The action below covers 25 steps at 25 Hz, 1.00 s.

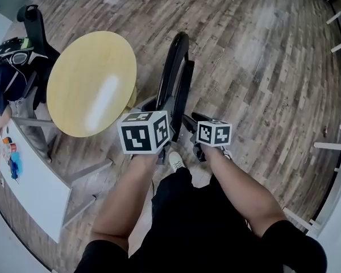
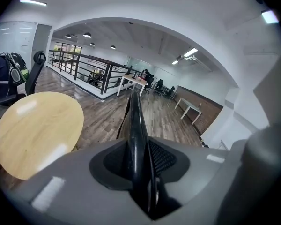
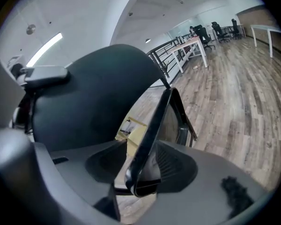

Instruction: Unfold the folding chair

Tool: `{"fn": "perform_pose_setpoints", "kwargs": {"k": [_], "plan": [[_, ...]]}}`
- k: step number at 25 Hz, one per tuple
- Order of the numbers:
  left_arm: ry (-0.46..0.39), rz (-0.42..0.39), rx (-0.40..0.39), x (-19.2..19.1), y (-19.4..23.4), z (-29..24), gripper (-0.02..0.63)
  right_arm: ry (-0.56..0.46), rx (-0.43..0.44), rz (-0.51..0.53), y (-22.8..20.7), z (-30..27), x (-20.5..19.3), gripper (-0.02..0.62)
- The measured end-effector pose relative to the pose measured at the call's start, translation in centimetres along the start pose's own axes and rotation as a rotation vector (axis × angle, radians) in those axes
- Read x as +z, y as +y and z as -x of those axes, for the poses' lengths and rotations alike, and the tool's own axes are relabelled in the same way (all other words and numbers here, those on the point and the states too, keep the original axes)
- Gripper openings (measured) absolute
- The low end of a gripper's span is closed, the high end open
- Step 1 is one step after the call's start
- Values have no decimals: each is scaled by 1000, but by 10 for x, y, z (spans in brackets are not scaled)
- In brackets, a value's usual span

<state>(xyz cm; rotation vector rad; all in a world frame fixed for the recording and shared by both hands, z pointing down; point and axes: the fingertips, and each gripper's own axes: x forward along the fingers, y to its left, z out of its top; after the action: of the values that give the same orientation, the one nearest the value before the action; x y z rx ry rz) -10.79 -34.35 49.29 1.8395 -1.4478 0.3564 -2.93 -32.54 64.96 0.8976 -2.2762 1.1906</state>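
Folding chair [image 1: 170, 73] stands upright and folded flat right at both claws, its black frame seen edge-on. Left claw [image 2: 139, 172] is closed snugly on the chair's rail, which fills the gap between its jaws. Right claw [image 3: 141, 170] is partly open. A thin black edge of the chair runs between its jaws, with floor showing beside it, so it grips nothing. Just left of the left claw sits a round yellow table [image 1: 91, 84] — beyond both claws stretches wooden floor [image 1: 261, 67], with desks far off.
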Motion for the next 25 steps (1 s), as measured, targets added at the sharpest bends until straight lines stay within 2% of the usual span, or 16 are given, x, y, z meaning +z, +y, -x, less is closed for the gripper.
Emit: {"fn": "perform_pose_setpoints", "kwargs": {"k": [4, 10, 15, 19, 25], "plan": [[-1, -13, 18, 0, -2, 1, 110, 57, -67, 24, -10, -51, -2, 251], [-4, -26, 28, -1, -8, 2, 112, 140, -110, 52, -15, -81, -13, 279], [-2, -29, 40, -1, -6, 3, 111, 149, -59, 59, -16, -77, -15, 278], [-9, -35, 49, -2, -9, 1, 112, 157, -23, 49, -31, -62, -16, 253], [0, -115, 55, -8, -27, -6, 118, 174, -42, 2, -65, -34, -24, 253]]}}
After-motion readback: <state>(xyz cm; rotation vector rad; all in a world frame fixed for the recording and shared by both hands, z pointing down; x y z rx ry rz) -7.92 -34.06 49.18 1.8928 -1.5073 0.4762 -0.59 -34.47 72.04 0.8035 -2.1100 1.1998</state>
